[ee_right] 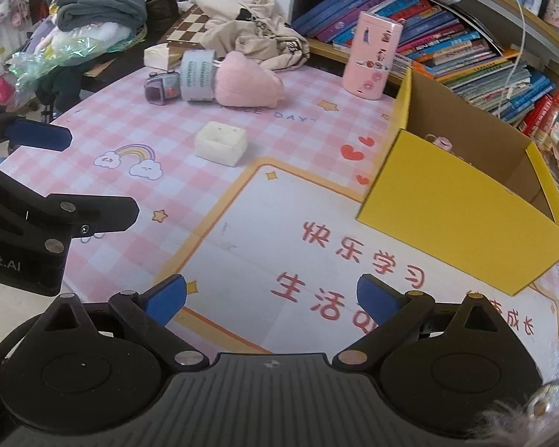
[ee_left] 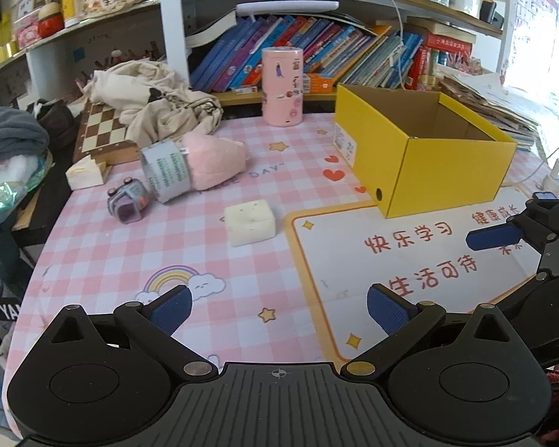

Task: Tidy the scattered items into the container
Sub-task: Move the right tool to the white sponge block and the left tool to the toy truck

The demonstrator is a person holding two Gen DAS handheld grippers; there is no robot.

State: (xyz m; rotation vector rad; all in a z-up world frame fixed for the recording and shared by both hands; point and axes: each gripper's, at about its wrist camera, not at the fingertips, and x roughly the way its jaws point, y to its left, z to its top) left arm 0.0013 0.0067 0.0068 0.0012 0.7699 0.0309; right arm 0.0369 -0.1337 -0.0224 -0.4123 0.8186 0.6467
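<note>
Both grippers are hovering low over a desk covered by a pink checked mat (ee_left: 138, 260) with a white panel of red writing. The left gripper (ee_left: 277, 311) is holding its blue fingers wide apart with nothing between them, and the right gripper (ee_right: 271, 300) is likewise spread wide and carrying nothing; in the left wrist view the right gripper's blue finger is showing at the right edge, and in the right wrist view the left gripper's finger is showing at the left edge. A yellow cardboard box (ee_left: 447, 175) is sitting open on the right part of the mat, just in front of a shelf of books (ee_left: 316, 48). In the right wrist view a small pale pink thing (ee_right: 439, 141) is lying inside the box near its far wall; what it is cannot be told. Out on the mat, well apart from the box, a cream sponge block (ee_left: 250, 223) is lying alone near the middle. Farther back and to the left, a pink plush item with a grey paper band (ee_left: 193, 165) is lying on its side, and a small purple watch (ee_left: 127, 203) is resting just beside the banded end. A tall pink tin (ee_left: 282, 86) is standing upright at the back edge of the mat, near the box's far corner. Behind the plush item, a crumpled beige cloth (ee_left: 156, 100) is lying across a chessboard (ee_left: 102, 130).
</note>
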